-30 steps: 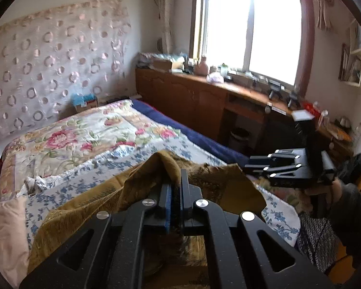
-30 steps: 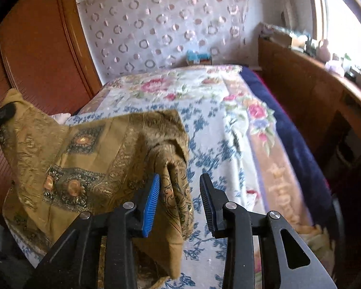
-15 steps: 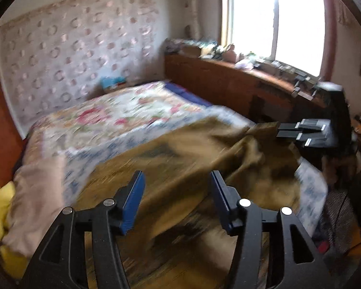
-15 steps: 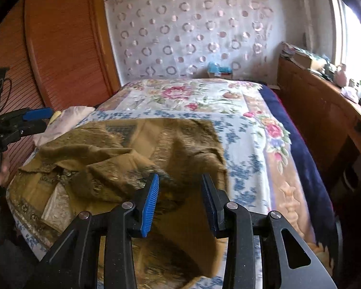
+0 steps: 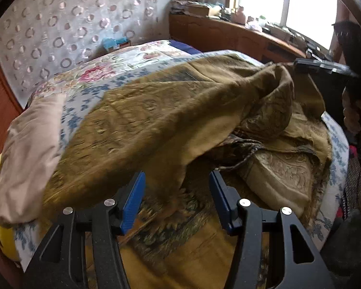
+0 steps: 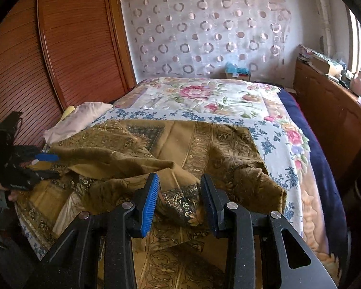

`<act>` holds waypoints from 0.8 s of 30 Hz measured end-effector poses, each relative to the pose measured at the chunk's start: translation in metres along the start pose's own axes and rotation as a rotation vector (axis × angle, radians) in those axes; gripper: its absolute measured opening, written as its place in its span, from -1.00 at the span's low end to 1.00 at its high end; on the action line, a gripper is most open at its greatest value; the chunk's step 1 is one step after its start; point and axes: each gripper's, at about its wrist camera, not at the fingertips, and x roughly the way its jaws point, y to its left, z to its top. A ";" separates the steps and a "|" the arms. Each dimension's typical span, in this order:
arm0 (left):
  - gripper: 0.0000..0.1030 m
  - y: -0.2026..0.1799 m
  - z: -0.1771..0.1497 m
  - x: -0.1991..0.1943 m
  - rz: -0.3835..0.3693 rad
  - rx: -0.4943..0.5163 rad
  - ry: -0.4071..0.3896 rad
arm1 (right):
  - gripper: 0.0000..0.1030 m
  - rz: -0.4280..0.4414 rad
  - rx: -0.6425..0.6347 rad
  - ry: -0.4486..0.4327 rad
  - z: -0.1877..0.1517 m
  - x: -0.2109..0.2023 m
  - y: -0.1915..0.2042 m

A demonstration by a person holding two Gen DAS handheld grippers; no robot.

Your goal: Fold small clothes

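An olive-gold patterned cloth (image 5: pixel 156 120) lies rumpled across the near end of the bed, one flap thrown over itself. My left gripper (image 5: pixel 177 178) hovers low over its near edge. It is open, and cloth lies below the blue pads, untouched by them. In the right wrist view the same cloth (image 6: pixel 216 144) spreads flat at the back and bunches at the front left. My right gripper (image 6: pixel 179 178) stands open over a folded edge that lies between its fingers. Each gripper shows in the other's view: the right (image 5: pixel 325 67), the left (image 6: pixel 48 166).
The floral quilt (image 6: pixel 204 96) covers the bed. A pale pink pillow (image 5: pixel 29 144) lies at the bed's left edge over something yellow. A wooden wardrobe (image 6: pixel 60 48) stands to the left. A cluttered wooden cabinet (image 6: pixel 337 110) runs under the window. A blue box (image 6: pixel 237 71) sits at the far end.
My left gripper opened and let the cloth go, then dropped lower toward the bed. The raised cloth fell and now lies rumpled. My right gripper sank a little, its jaws unchanged.
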 end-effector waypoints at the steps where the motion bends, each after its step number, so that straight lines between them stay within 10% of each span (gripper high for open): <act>1: -0.01 -0.002 0.001 0.004 0.022 0.016 0.003 | -0.27 -0.003 0.000 -0.001 0.000 -0.001 -0.003; 5: -0.90 -0.006 0.008 0.010 0.099 0.061 0.018 | -0.27 -0.008 0.004 0.001 -0.006 -0.007 -0.011; 24: -0.95 0.001 0.156 -0.050 0.176 0.033 -0.236 | -0.05 0.032 -0.069 0.129 -0.011 0.047 -0.029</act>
